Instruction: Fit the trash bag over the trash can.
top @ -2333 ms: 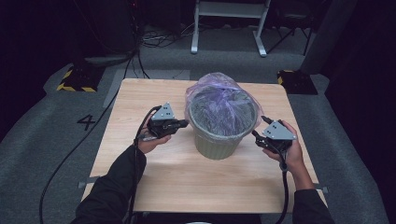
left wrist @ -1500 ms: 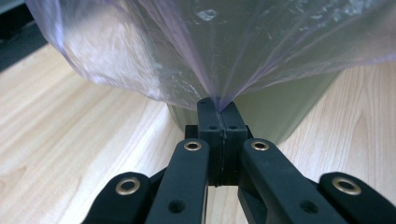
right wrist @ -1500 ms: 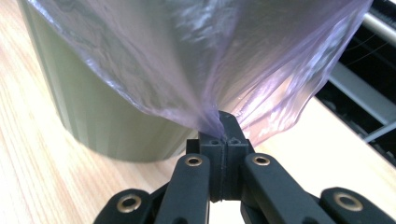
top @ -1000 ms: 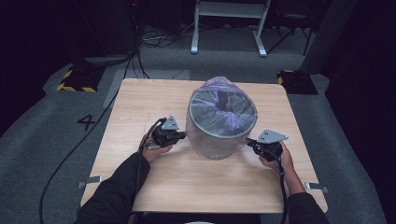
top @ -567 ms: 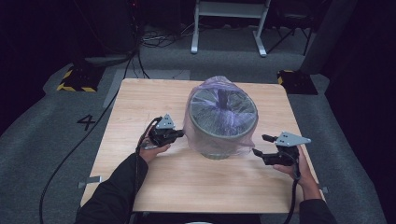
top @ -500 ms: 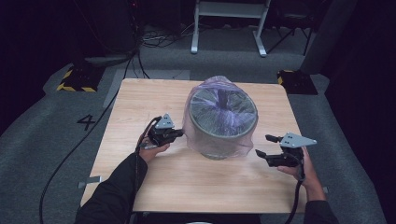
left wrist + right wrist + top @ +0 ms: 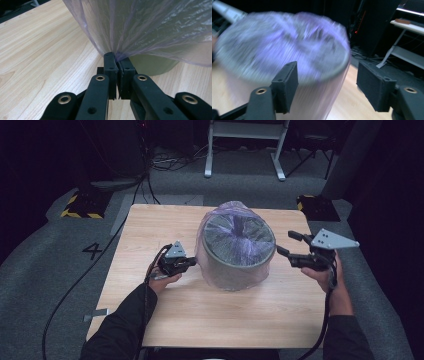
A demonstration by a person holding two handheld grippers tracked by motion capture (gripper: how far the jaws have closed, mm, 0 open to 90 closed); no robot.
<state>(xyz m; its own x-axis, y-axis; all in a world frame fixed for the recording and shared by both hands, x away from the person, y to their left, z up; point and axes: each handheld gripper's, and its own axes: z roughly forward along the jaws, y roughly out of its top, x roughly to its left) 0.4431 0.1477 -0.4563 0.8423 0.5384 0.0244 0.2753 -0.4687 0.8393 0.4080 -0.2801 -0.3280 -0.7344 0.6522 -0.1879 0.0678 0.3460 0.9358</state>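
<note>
Pinching the purple bag, the left gripper stays clamped (bin just ahead). The right gripper, jaws apart after closing slightly, holds nothing beside it.

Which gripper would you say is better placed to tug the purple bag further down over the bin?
Left, probably. The left gripper is shut on the bag at the bin; the right gripper hangs open, apart.
</note>
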